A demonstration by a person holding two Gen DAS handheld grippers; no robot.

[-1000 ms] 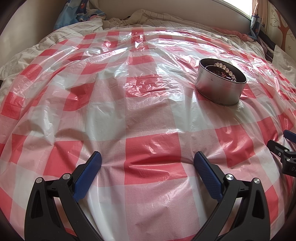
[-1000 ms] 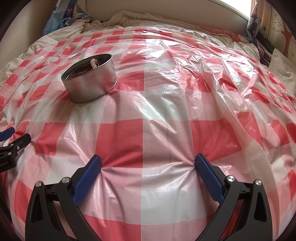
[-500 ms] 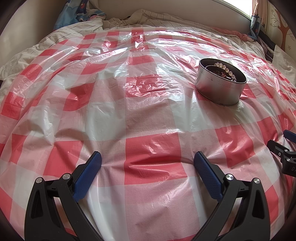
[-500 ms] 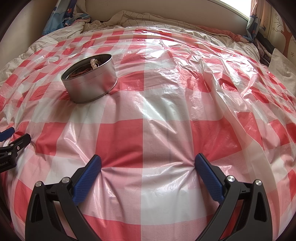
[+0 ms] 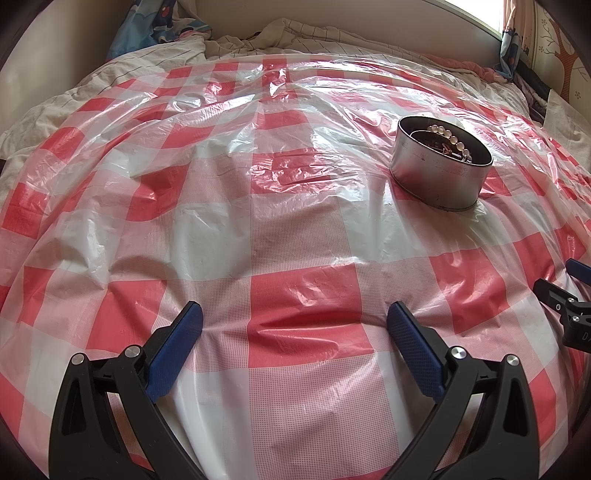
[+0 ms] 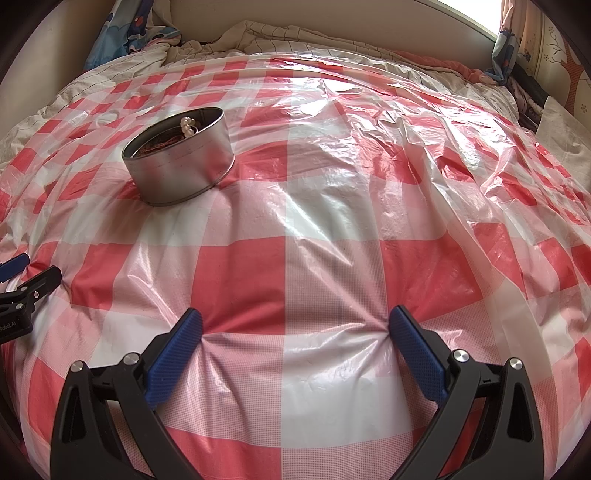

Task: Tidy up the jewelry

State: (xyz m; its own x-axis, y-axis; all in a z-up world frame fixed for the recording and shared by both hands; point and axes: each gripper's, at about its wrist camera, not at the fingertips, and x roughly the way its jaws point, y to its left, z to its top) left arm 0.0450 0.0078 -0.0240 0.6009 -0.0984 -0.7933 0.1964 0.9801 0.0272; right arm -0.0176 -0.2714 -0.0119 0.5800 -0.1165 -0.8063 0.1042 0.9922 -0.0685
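A round silver tin (image 5: 439,173) stands on the red-and-white checked plastic sheet (image 5: 295,229), far right in the left wrist view and far left in the right wrist view (image 6: 181,170). Inside it lie a string of pearl beads (image 5: 448,138) and a dark reddish chain (image 6: 159,147). My left gripper (image 5: 293,317) is open and empty, resting low on the sheet, well short of the tin. My right gripper (image 6: 295,323) is open and empty, its fingertips pressing into the sheet. Each gripper shows at the edge of the other's view.
The sheet covers a bed with rumpled striped bedding (image 5: 288,33) at the far edge. A blue patterned cloth (image 6: 129,33) lies at the back left. A curtain and dark items (image 6: 532,96) are at the right side.
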